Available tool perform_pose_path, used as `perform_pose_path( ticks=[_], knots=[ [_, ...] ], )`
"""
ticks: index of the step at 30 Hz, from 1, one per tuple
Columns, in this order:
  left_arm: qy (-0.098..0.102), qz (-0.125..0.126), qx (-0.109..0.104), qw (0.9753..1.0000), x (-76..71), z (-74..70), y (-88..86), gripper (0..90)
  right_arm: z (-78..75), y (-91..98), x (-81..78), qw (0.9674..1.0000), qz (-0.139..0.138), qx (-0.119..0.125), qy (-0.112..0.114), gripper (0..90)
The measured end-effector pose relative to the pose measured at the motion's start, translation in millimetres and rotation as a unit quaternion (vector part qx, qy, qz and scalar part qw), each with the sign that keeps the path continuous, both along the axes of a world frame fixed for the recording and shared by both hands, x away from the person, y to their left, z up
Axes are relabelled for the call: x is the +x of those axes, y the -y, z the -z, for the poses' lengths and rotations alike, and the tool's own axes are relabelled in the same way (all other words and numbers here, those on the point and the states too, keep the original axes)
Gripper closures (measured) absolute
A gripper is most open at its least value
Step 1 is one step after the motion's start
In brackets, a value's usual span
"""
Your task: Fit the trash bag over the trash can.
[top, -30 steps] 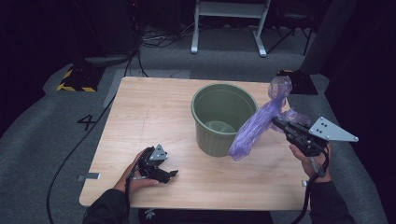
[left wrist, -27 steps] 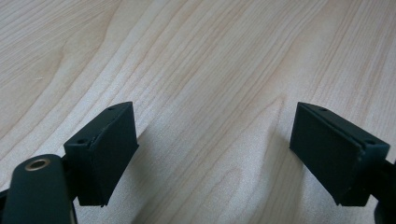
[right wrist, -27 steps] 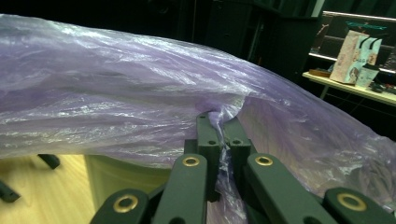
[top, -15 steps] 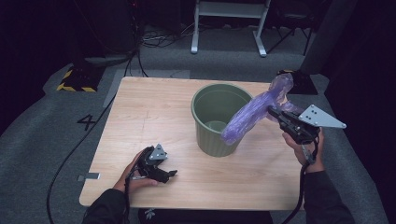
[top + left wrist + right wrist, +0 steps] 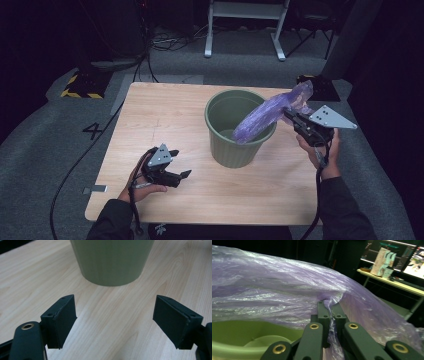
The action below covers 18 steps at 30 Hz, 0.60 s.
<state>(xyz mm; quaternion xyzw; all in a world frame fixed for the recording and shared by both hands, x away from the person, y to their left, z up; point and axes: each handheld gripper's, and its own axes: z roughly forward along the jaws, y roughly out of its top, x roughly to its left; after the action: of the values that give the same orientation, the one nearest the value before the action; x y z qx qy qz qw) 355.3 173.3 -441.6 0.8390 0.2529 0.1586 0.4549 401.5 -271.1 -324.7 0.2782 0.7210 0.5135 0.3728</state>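
A pale wooden table (image 5: 150, 120) with fine straight grain stands on grey carpet (image 5: 45, 130) in a dark room; a yellow-and-black striped block (image 5: 80, 86) and cables lie on the floor beyond its far left corner, and a white metal frame (image 5: 245, 25) stands farther back. At the near left edge the left gripper (image 5: 179, 170) rests low over the wood, its jaws spread wide with bare table between them. Just ahead of those jaws sits a round, smooth green bucket (image 5: 235, 145), tapering toward its base; its rim is cut off in the left gripper view. The right gripper (image 5: 289, 116), held up beside the bucket's right rim, has its jaws pressed together on a thin, crinkled purple plastic bag (image 5: 260, 117), which slants from the pinch down into the bucket's mouth. The bag's lower end is hidden inside the bucket.
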Motion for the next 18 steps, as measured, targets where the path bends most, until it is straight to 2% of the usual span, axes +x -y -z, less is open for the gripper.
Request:
perform_pose_path(
  ticks=[3, 7, 10, 14, 16, 18],
  knots=[
    [0.009, -0.008, 0.012, 0.9999, 6.7, -2.0, 0.5, 18.2, -0.3, -0.1, 4.0, 1.0, -0.003, 0.001, -0.004, 88.9],
    [0.001, -0.025, 0.008, 0.9997, 22.2, -1.7, -3.6, 18.9, -0.7, -0.6, 9.1, 1.0, 0.001, -0.002, -0.009, 88.9],
    [0.001, -0.029, -0.007, 0.9995, 29.5, -7.0, -5.6, 19.0, 0.2, -2.2, 12.8, 0.9999, 0.006, -0.004, -0.013, 88.9],
    [0.015, -0.024, -0.033, 0.999, 31.4, -22.3, -3.9, 18.7, 1.8, -5.4, 18.2, 0.9997, 0.012, -0.008, -0.019, 88.9],
    [0.029, -0.02, -0.048, 0.9982, 29.9, -33.8, -0.5, 18.4, 1.6, -6.8, 19.7, 0.9997, 0.013, -0.009, -0.02, 88.9],
    [0.036, -0.014, -0.054, 0.9978, 29.4, -40.7, 2.4, 18.3, 1.4, -8.1, 21.1, 0.9995, 0.019, -0.014, -0.018, 88.9]
  ],
)
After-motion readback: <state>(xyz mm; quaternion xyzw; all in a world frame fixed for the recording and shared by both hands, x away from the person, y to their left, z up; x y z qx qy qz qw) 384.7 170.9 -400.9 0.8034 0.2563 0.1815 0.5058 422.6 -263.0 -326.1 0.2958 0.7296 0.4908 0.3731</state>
